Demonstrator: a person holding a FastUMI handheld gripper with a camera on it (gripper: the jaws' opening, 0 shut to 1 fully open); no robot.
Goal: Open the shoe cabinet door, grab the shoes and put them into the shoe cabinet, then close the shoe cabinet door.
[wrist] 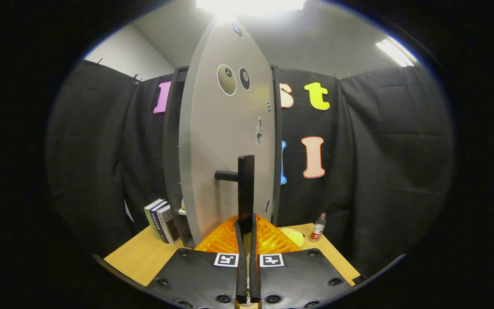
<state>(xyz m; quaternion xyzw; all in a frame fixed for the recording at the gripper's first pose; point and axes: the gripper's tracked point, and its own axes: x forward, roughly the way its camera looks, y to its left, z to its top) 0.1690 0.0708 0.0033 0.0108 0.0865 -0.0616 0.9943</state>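
gripper point(247, 227): fingers pinched tight on the door handle point(245, 189)
door point(225, 141): swung open off the shoe cabinet point(172, 150)
bottle point(317, 227): right of the door

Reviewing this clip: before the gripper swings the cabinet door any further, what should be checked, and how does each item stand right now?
1. Gripper closed on the door handle: ok, both fingers press its lower end.
2. Cabinet door open: ok, swung out edge-on.
3. Books clear of the door's swing: cannot tell.
4. Bottle out of the way: ok, standing off to the right.
5. Shoes located: cannot tell.
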